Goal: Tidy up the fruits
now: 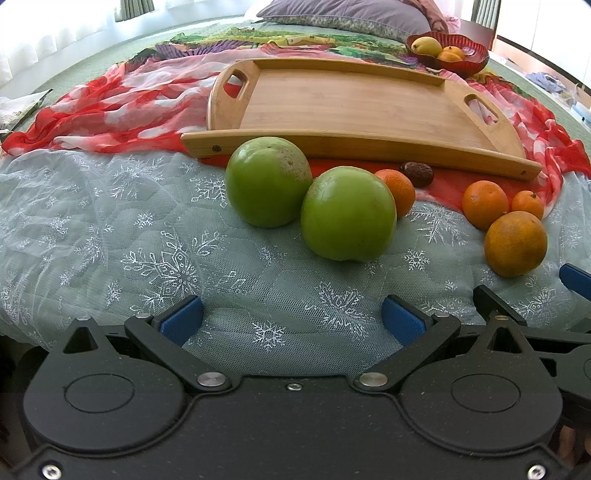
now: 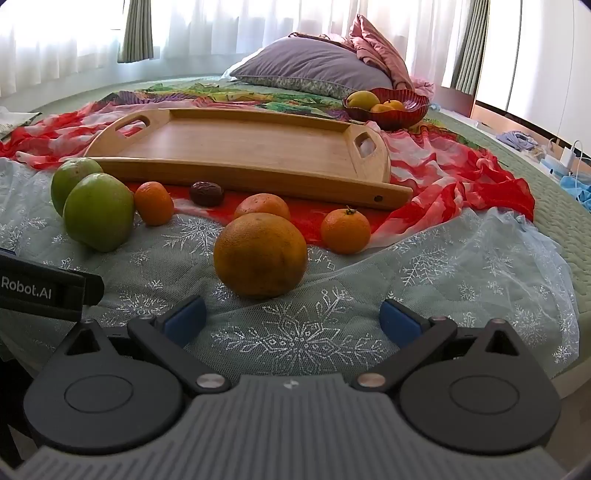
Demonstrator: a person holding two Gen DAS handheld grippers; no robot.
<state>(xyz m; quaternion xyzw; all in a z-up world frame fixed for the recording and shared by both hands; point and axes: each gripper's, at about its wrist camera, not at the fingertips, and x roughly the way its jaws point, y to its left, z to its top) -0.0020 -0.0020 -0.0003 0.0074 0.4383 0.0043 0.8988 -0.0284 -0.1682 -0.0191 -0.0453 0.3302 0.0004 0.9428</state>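
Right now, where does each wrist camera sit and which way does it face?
Left wrist: low over the bed, facing two green fruits; open left gripper shows, right gripper at the edge.
Right wrist: low, facing the large orange; open right gripper shows.
Shared: wooden tray, red bowl.

Matt wood tray (image 1: 332,107), prob. glossy glass bowl (image 1: 476,61)

Home bedroom: quilted green bed (image 2: 546,206) with purple pillow (image 2: 314,66), sheer curtained windows (image 2: 221,29), draped scarves (image 2: 443,173), wooden tray (image 2: 240,147), red fruit bowl (image 2: 410,110)
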